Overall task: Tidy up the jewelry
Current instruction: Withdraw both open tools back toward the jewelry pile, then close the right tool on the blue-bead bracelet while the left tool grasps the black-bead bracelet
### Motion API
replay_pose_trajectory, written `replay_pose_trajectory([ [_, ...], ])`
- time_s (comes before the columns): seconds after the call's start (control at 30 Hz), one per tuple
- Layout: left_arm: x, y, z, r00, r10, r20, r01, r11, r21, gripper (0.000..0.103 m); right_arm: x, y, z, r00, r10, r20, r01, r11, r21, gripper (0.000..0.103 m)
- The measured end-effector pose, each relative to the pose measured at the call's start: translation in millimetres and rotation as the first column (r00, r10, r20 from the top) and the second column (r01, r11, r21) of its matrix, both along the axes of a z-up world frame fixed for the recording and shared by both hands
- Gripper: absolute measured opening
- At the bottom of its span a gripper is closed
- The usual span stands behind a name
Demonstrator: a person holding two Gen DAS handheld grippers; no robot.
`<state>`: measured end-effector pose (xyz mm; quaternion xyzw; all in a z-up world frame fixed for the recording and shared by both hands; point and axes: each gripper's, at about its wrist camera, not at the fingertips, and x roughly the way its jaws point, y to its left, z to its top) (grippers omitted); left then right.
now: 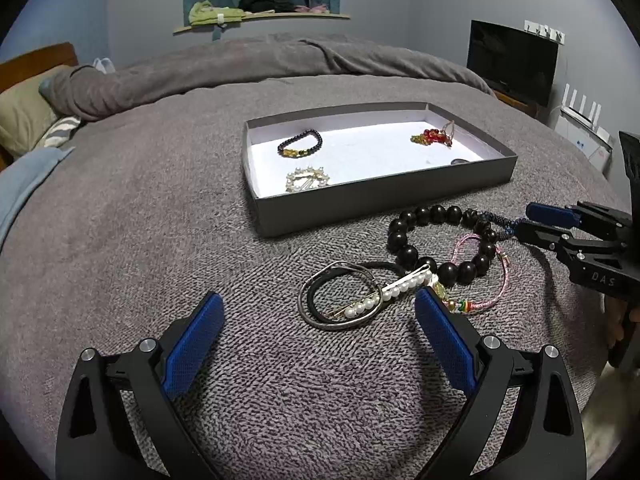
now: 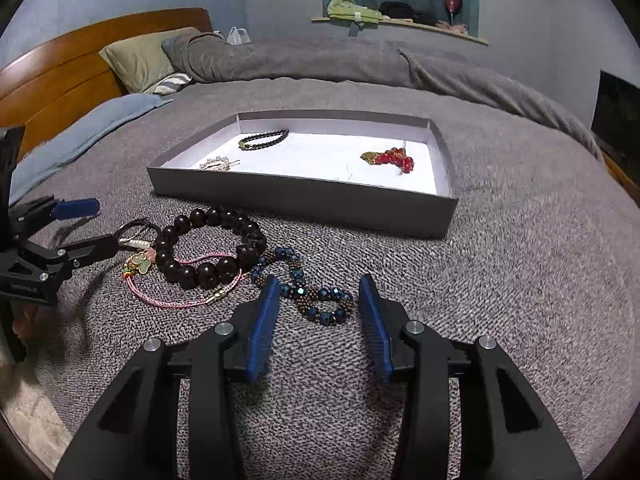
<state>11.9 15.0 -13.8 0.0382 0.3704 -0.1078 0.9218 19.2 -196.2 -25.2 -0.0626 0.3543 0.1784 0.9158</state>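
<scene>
A grey tray point(image 1: 360, 200) point(image 2: 304, 200) lies on the bed with a small black bracelet point(image 1: 300, 143), a pearl brooch point(image 1: 307, 179) and a red bead piece point(image 1: 434, 136) inside. In front of it lie a big dark bead bracelet point(image 1: 440, 240) point(image 2: 208, 248), a pink cord bracelet point(image 1: 492, 276) point(image 2: 180, 296), a pearl hair clip point(image 1: 392, 290), black hair ties point(image 1: 340, 296) and a blue bead bracelet point(image 2: 312, 292). My left gripper point(image 1: 318, 308) is open, just short of the hair ties and clip. My right gripper point(image 2: 318, 292) is open around the blue bead bracelet's near end.
The grey blanket point(image 1: 160, 220) covers the bed. Pillows point(image 2: 140, 60) and a wooden headboard point(image 2: 60, 76) are at the left. A black screen point(image 1: 512, 60) stands to the right. A shelf point(image 1: 260, 18) with clothes is on the far wall.
</scene>
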Motion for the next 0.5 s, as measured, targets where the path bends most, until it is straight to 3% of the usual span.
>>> replay_pose_trajectory([
  [0.17,6,-9,4,1.000,-0.023,-0.014,0.023,0.999,-0.026,0.095,6,2,-4,0.999,0.010,-0.033,-0.011,1.000,-0.014,0.037],
  [0.23,9,-18,8,0.999,-0.033,-0.007,0.032,0.999,-0.011,0.094,9,-2,-3,0.999,-0.006,-0.040,0.005,1.000,-0.003,0.022],
  [0.37,17,-30,14,0.999,-0.050,-0.014,0.050,0.999,-0.015,0.091,12,-13,-1,0.998,-0.009,-0.057,0.012,0.999,0.047,0.019],
  [0.5,28,-43,13,0.996,-0.077,-0.047,0.077,0.997,-0.013,0.067,12,-22,5,0.999,-0.021,-0.047,0.024,0.997,0.071,0.009],
])
